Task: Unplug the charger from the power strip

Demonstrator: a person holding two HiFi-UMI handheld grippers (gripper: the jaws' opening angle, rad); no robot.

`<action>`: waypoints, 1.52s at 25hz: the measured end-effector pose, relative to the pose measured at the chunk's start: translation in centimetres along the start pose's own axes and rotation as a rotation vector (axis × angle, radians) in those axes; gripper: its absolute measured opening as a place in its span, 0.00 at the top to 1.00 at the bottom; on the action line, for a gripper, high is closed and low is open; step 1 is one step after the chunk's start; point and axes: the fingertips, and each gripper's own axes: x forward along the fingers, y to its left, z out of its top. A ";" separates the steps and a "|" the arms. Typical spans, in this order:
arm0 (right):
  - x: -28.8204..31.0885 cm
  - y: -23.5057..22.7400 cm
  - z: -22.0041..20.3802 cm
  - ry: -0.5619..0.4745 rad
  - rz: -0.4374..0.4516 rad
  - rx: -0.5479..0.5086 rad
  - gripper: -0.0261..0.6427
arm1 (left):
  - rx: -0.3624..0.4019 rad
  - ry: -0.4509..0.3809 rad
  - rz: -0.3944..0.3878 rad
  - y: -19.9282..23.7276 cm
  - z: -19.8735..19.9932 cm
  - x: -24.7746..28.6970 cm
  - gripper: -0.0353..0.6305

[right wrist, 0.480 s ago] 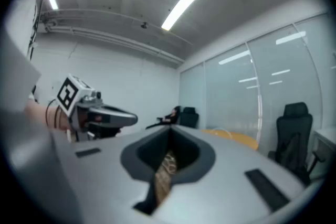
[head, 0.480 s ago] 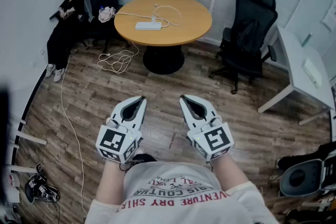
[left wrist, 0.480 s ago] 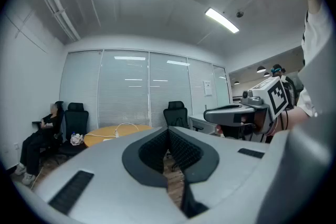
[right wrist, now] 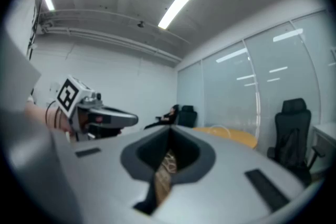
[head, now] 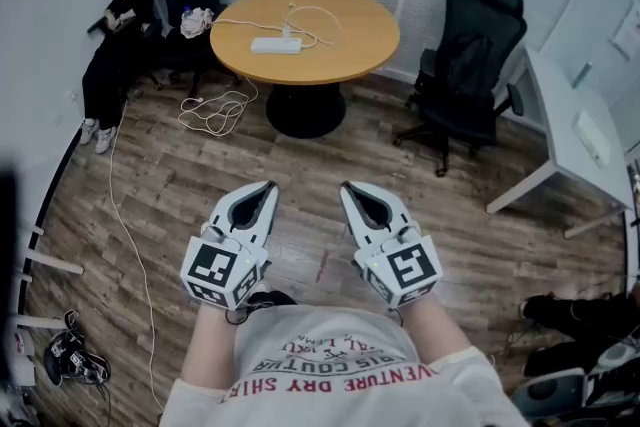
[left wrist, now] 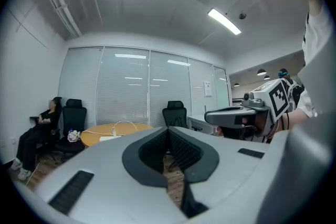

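Across bare wooden floor [head: 200, 185], well apart from you, the white power strip [head: 274, 45] lies left of centre on the round wooden surface [head: 355, 50], the white charger [head: 287, 33] on its right end. Your left gripper [head: 262, 190] and right gripper [head: 352, 188] have jaws pressed together, empty.

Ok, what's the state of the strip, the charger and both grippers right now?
power strip: lying flat on the round table
charger: looks plugged into the power strip, not yet pulled
left gripper: shut, empty
right gripper: shut, empty
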 end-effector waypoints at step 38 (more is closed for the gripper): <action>43.5 -9.8 -4.3 0.221 -0.155 0.095 0.92 | -0.043 0.082 -0.218 41.5 -2.1 21.4 0.90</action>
